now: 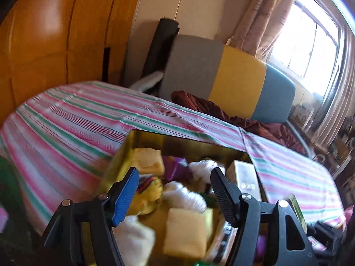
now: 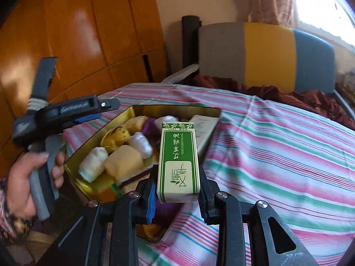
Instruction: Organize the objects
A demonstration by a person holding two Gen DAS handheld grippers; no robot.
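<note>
A gold tin (image 1: 144, 137) (image 2: 177, 108) lies open on the striped bed. Inside it are white yarn bundles (image 2: 139, 141), pale yellow blocks (image 2: 124, 164), a purple item (image 1: 175, 166) and a white box (image 1: 244, 175). My left gripper (image 1: 175, 197) hovers over the tin, open, with nothing pressed between its pads. The right wrist view shows that left gripper (image 2: 99, 110) at the tin's left edge, held by a hand (image 2: 20, 184). My right gripper (image 2: 177, 195) is shut on a green and white essential oil box (image 2: 179, 157), held just above the tin's near right side.
The pink, green and white striped sheet (image 2: 277, 155) covers the bed. A grey, yellow and blue headboard cushion (image 2: 266, 53) and a crumpled maroon cloth (image 2: 299, 97) lie at the far end. A wooden wardrobe (image 1: 55, 44) stands left, and a curtained window (image 1: 310, 40) is at the right.
</note>
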